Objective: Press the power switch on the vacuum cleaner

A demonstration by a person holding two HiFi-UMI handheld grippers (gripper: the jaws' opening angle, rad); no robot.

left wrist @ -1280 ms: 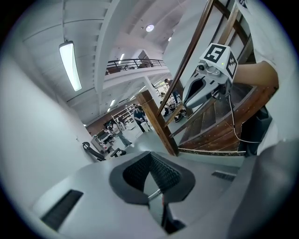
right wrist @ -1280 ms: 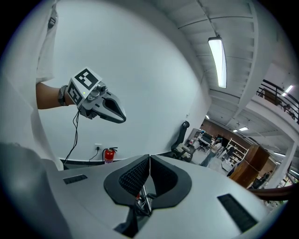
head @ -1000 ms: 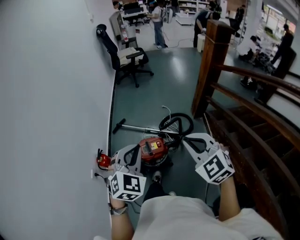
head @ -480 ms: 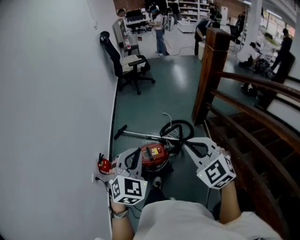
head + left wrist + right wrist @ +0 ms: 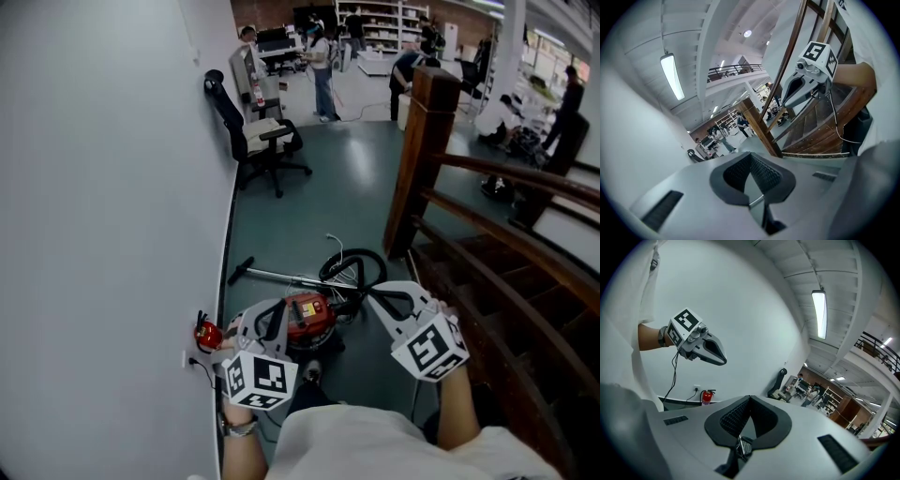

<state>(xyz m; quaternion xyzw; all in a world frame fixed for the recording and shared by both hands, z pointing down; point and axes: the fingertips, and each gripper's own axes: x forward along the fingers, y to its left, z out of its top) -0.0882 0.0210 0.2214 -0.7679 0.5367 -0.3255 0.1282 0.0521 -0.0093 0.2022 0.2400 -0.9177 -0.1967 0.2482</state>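
Red vacuum cleaner (image 5: 307, 314), likely heavy and rigid, sits on the floor (image 5: 314, 187) by the left wall (image 5: 103, 234), beneath left claw (image 5: 749, 159) and right claw (image 5: 750, 401), both closed and empty; press its top, don't grasp

Floor (image 5: 347, 178): dark, glossy, grey-green.
Red vacuum cleaner (image 5: 307, 314) with wand (image 5: 272, 275) and coiled hose (image 5: 352, 267); fire extinguisher (image 5: 207, 334) against the wall (image 5: 103, 187); office chair (image 5: 261, 141) farther along.

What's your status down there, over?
Left gripper shut, empty. Right gripper shut, empty. Vacuum cleaner on floor below, untouched. Hose coiled beside it.
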